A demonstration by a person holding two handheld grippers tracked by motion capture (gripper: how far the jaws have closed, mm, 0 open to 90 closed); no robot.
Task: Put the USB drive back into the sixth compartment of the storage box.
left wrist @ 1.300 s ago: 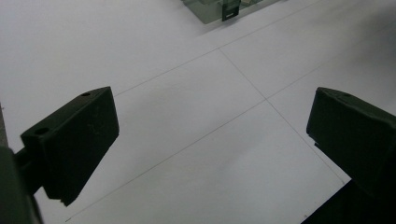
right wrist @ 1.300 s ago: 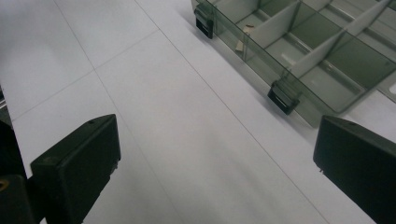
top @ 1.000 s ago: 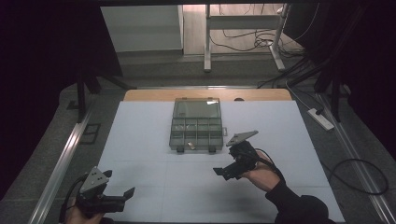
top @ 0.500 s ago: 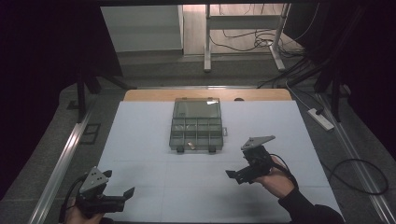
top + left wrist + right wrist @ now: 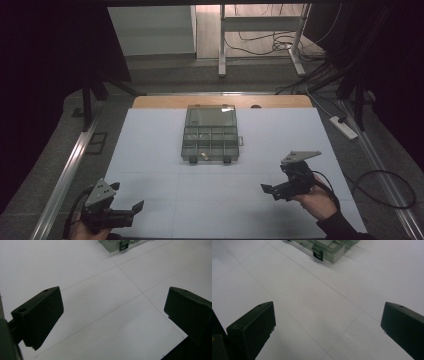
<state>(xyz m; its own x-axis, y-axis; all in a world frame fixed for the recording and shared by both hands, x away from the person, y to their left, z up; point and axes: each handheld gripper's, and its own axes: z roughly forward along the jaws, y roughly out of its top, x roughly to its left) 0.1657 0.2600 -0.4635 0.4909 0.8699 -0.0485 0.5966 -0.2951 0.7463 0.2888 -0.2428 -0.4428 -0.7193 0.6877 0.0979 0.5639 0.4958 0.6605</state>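
A clear compartment box (image 5: 210, 134) sits mid-table, lid open, with what may be a small part inside. The left gripper (image 5: 131, 210) at seven o'clock and right gripper (image 5: 266, 190) at four o'clock hold jaws wide apart, empty.

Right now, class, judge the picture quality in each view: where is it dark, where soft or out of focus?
High view: surroundings are dark, the white table sheet evenly lit, the clear plastic compartment box small but readable. Left gripper view: the black jaws look soft, the box's edge blurred. Right gripper view: the jaws are soft too, the box fairly sharp.
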